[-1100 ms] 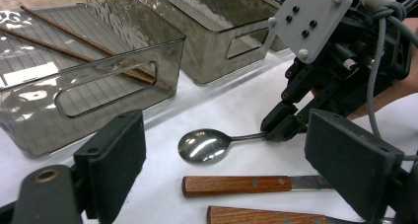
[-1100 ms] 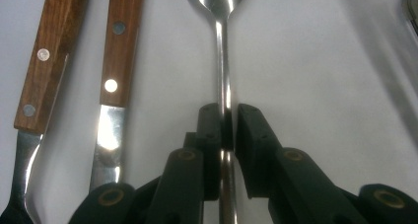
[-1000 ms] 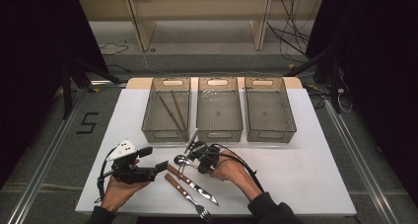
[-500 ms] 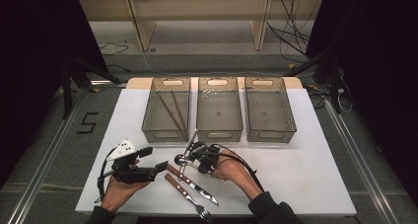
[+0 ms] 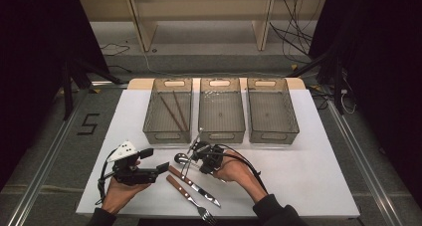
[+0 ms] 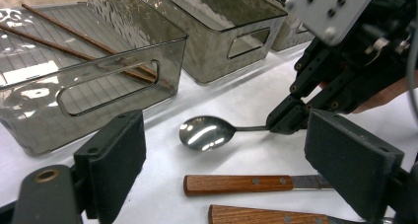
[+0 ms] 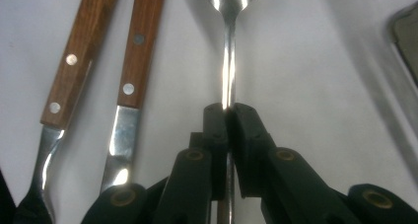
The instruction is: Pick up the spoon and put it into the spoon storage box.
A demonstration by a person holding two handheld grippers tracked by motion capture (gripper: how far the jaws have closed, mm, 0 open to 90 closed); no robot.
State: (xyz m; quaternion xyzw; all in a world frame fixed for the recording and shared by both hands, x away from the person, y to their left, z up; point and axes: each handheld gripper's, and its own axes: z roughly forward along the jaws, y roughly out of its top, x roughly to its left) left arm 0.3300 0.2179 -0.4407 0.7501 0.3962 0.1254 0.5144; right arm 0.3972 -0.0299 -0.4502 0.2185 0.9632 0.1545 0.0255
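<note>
Your right claw (image 7: 227,116) pinches the spoon (image 6: 207,133) by its handle, beside the knife (image 7: 129,93); your left claw (image 6: 241,155) is spread, on open table (image 5: 308,176).

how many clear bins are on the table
3, side by side along the far edge: left bin holding chopsticks, middle bin, right bin.

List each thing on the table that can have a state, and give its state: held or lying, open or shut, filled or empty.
Right hand-held gripper: shut on the spoon's handle.
Left hand-held gripper: open, holding nothing.
Spoon: gripped by its handle, bowl by the table.
Knife: lying flat, untouched.
Fork: lying flat, untouched.
Left bin: holds two chopsticks.
Middle bin: empty.
Right bin: empty.
</note>
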